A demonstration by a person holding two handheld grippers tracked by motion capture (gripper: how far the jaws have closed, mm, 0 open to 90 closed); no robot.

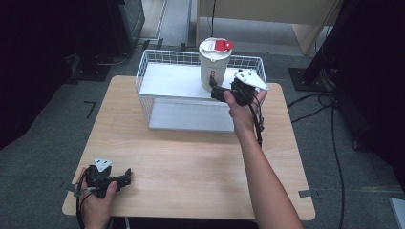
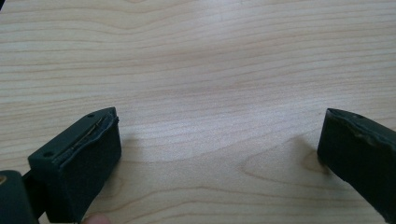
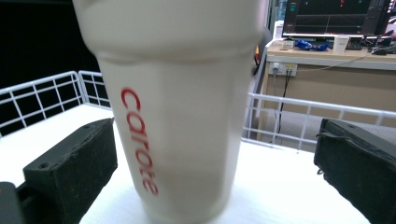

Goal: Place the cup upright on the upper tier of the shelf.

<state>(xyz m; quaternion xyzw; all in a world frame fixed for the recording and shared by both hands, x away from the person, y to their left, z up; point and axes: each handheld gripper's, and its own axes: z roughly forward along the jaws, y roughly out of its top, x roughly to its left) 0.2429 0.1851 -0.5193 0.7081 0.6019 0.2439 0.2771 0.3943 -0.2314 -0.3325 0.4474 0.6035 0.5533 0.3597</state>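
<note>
Right gripper released, jaws spread either side of tall white plastic cup standing in white wire basket. Left gripper released, resting on pale wooden table.

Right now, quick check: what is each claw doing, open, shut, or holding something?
Left claw: open, holding nothing, low over the bare wooden table.
Right claw: open, its jaws either side of the white cup in the wire basket, not yet clamped.
</note>
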